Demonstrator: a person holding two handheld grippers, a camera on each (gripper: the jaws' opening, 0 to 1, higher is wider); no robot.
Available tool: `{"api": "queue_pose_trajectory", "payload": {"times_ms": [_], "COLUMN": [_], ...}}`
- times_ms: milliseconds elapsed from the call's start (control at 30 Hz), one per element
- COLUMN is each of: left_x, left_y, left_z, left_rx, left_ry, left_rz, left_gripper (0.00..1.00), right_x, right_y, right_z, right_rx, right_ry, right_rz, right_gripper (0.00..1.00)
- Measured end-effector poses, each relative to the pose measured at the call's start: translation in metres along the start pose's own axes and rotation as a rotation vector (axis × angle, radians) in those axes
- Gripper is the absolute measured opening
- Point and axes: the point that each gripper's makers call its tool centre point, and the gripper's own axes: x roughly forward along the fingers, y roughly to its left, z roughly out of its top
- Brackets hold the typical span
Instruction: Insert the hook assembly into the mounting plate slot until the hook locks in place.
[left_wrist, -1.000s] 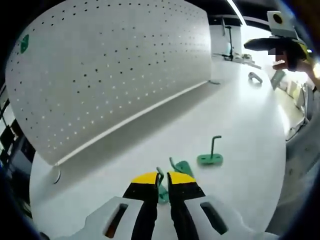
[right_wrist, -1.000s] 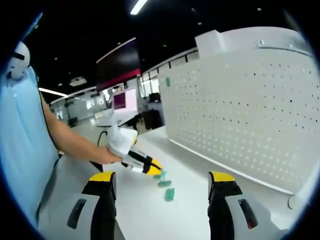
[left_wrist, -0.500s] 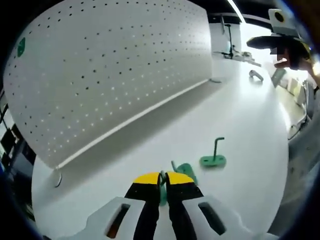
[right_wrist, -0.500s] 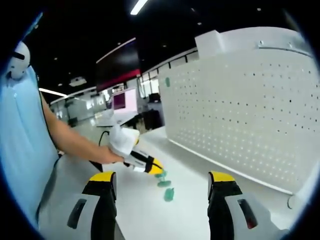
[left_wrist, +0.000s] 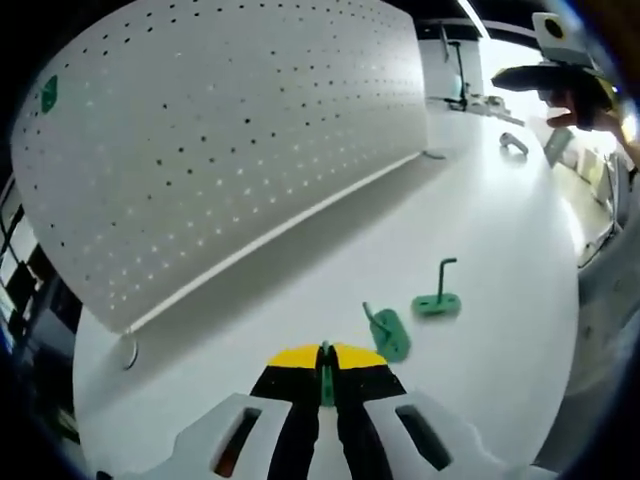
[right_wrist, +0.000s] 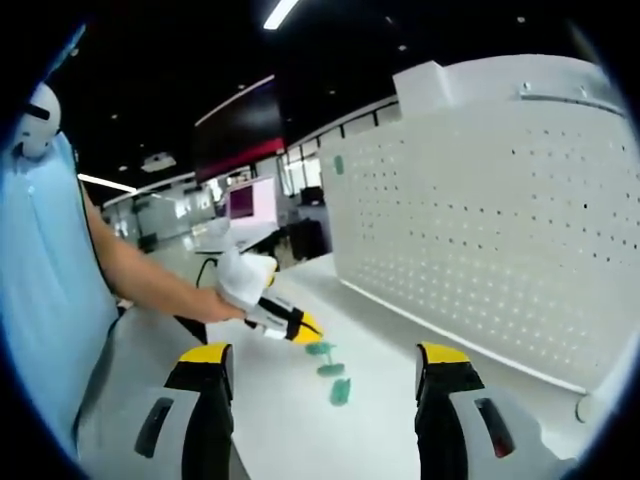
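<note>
Each gripper has two black fingers capped in yellow at the tips, rising from a pale grey moulded body. On the left gripper the body carries a slotted opening below each finger, one showing a red-orange edge inside. The right gripper has the same make: black fingers with yellow tips and a slot in the grey housing below each. The person wears a light blue short-sleeved shirt, seen to the left of the right gripper's fingers, with a white round object by the shoulder.
</note>
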Motion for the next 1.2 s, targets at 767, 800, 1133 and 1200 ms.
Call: {"api": "queue_pose_trajectory", "payload": {"times_ms": [767,800,1133,1200], "left_x": [-0.042,-0.045,-0.077,-0.083], "left_y": [0.002,0.001,-0.006,-0.009], "left_z": [0.049,0.053,0.089,0.096], "left_rx": [-0.088,-0.09,-0.156,-0.159], "left_ry": [-0.17,-0.181,-0.309,-0.331], "left_rz": [-0.036,-0.04,-0.081,-0.093], "left_gripper": [0.03,0.03,0.03,0.03], "right_x": [0.003,0.003,0.007,0.008], "right_y": [0.01,0.01,0.014,0.016], "right_z": [0.008,0.009,0.015,0.016], "right_rx": [-0.028,-0.031,-0.049,-0.052], "right_ry": [0.001,0.002,-0.002,-0.003], "right_rz": [0.02,0.019,0.032,0.036], "right_gripper": [0.75,0.75,0.75,0.75]}}
